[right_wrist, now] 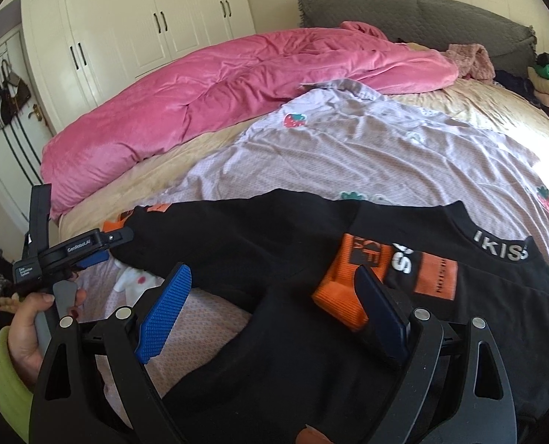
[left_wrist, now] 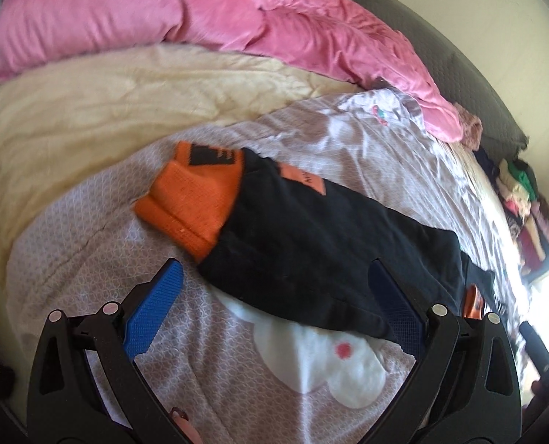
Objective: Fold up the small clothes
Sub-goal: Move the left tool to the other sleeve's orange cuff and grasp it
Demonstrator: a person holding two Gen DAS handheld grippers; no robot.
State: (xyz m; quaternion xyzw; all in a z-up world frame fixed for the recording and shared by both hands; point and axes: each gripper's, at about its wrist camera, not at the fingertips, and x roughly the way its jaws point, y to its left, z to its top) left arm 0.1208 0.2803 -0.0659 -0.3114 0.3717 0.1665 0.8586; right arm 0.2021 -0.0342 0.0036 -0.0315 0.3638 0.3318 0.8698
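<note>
A small black sweater (left_wrist: 311,244) with orange cuffs (left_wrist: 189,203) lies spread on a lilac patterned sheet (left_wrist: 237,351). In the right wrist view the sweater (right_wrist: 259,259) shows its collar with white letters (right_wrist: 500,248) and an orange cuff (right_wrist: 341,296) folded onto the chest. My left gripper (left_wrist: 274,277) is open just above the sweater's sleeve; it also shows in the right wrist view (right_wrist: 100,251) at the sleeve end. My right gripper (right_wrist: 274,285) is open over the sweater's body, its right finger (right_wrist: 381,314) beside the orange cuff. Neither holds cloth.
A pink duvet (right_wrist: 215,96) and beige blanket (left_wrist: 89,111) lie across the far side of the bed. A grey headboard cushion (right_wrist: 422,14) stands behind. Stacked folded clothes (right_wrist: 548,85) sit at the bed's right edge. White wardrobes (right_wrist: 134,18) line the wall.
</note>
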